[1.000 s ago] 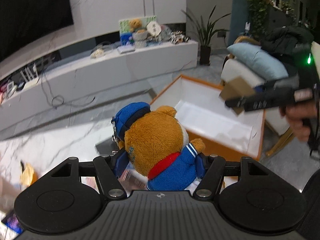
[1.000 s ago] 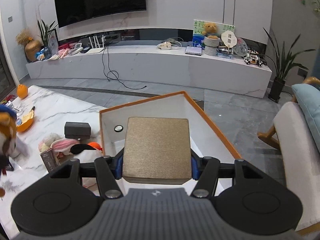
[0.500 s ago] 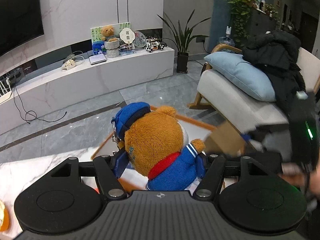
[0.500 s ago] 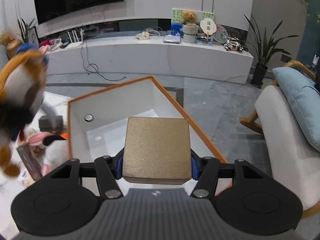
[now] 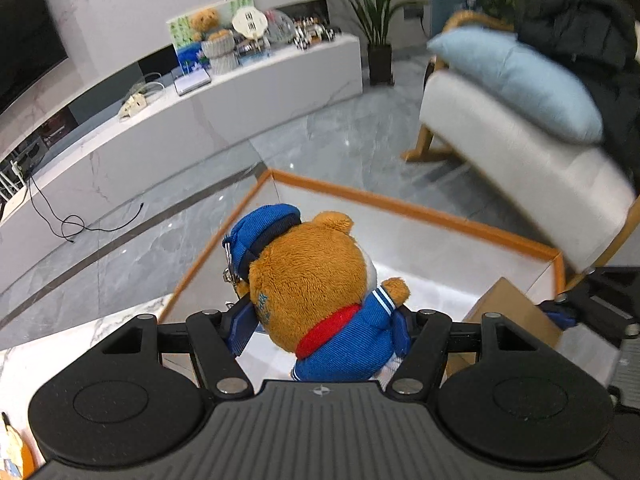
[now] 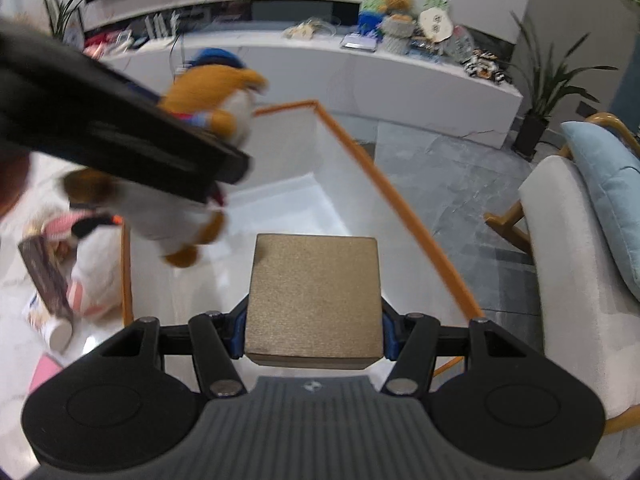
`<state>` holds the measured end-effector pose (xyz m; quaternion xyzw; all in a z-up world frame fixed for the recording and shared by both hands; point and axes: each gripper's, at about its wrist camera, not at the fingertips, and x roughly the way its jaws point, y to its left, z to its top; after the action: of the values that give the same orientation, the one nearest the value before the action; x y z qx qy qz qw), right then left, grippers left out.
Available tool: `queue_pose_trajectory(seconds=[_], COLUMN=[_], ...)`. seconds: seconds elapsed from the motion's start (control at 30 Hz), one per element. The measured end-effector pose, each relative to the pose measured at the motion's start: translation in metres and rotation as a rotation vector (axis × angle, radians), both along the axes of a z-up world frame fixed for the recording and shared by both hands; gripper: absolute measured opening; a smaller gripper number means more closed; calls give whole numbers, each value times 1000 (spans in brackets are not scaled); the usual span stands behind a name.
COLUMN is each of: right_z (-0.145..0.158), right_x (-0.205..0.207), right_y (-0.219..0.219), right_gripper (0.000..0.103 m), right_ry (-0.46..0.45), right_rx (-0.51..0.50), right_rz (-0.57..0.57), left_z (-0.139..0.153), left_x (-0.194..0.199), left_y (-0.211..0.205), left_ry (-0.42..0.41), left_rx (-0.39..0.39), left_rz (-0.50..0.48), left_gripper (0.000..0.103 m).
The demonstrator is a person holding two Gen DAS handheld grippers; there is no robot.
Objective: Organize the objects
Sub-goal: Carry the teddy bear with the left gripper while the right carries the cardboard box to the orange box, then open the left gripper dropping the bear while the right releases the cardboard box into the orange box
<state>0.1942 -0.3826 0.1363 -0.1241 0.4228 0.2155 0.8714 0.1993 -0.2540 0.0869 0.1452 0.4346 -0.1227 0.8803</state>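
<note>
Matte black left gripper (image 5: 320, 320) and right gripper (image 6: 314, 322) alike: ribbed grey-black housing with a small round emblem, two big embossed discs either side, silver screw heads on angular linkages, blue finger pads (image 6: 236, 330).

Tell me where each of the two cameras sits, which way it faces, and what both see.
Left wrist: on the left gripper, facing forward over the bear into the orange-rimmed bin; the right gripper shows.
Right wrist: on the right gripper, facing forward over the gold box into the bin; the left gripper crosses at left.
Shared: bear, box, bin.
</note>
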Motion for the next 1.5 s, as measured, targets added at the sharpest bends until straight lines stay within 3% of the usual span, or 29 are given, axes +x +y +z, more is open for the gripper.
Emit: queue_pose_trajectory(seconds=[0.23,0.6,1.1,1.27,1.5], right_z=[-23,-47,-49,-45,-41], right_x=[7,5,1,0,-1], right_y=[8,28,30,27,23], right_gripper=[61,61,60,66,66], right_ry=[87,154,148,130,115], right_rx=[-73,-203,-234,-214,-175], right_rz=[44,137,160,133,114], left_z=[-39,-64,-65,-64,-54], left_x=[3,-2,-2,-1,0], left_y=[-8,-25,-23,-23,-19], left_ry=[100,169,176,159,147], left_rx=[77,160,142,155,96], left_rz=[-45,-120,-121,-109,-105], left_gripper=[76,77,79,80,80])
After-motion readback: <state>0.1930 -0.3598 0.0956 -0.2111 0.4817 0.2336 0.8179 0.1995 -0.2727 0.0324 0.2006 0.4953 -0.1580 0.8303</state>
